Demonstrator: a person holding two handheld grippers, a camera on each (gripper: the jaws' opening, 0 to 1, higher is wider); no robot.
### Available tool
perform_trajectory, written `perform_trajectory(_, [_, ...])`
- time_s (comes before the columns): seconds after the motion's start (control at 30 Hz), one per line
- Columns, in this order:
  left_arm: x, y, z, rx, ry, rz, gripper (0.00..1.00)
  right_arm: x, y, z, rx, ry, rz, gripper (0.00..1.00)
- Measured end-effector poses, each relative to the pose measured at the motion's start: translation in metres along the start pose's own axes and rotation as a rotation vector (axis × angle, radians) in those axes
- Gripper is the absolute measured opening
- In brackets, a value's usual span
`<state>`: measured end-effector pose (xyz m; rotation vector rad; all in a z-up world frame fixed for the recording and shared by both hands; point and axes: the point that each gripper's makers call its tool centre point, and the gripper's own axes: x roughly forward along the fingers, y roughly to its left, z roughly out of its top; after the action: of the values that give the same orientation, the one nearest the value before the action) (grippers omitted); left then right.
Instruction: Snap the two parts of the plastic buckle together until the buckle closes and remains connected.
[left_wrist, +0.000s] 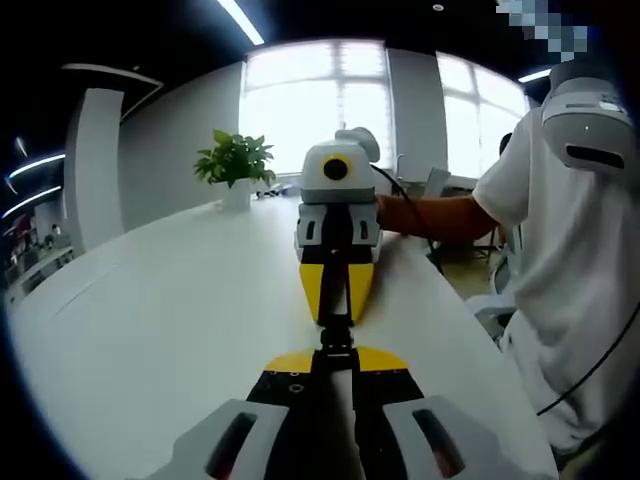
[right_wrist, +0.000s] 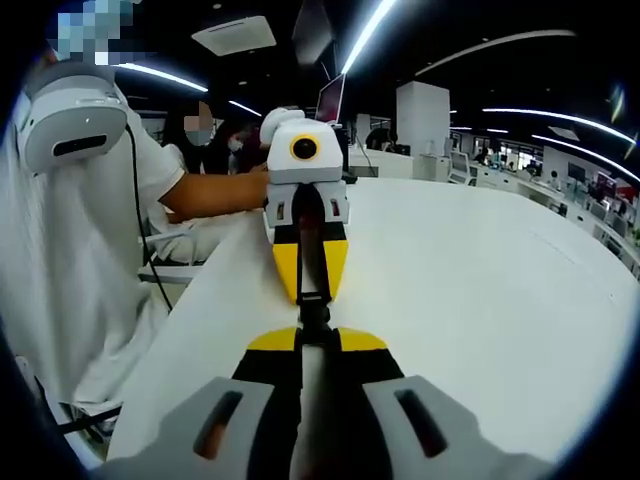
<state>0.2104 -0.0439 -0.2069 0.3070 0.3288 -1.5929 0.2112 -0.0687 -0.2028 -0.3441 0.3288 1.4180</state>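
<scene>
Black plastic buckle (left_wrist: 335, 335) hangs above the white worktop (left_wrist: 160, 320), stretched between the left gripper (left_wrist: 335, 372) and right gripper (right_wrist: 312, 358), each with jaws pinched on its own end. Halves look joined; whether they've latched I cannot tell.

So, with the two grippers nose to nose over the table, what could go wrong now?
The buckle sits small between both grippers, and whether its halves have latched cannot be told, so letting go early may leave it open.
The left gripper and the right gripper hold it close to the white table edge; a dropped half might fall off.
</scene>
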Motion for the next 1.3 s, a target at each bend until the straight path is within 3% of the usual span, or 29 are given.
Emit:
perform_trajectory(0.6, [0.0070,-0.0006,0.0038,-0.009,0.007,-0.013,0.09,0.0042,0.0010,0.0023,0.002,0.015,0.029,0.10])
perform_trajectory(1.3, [0.0050,-0.0011,0.0025,-0.022,0.004,0.000,0.11,0.0051,0.0005,0.0024,0.008,0.001,0.007,0.11])
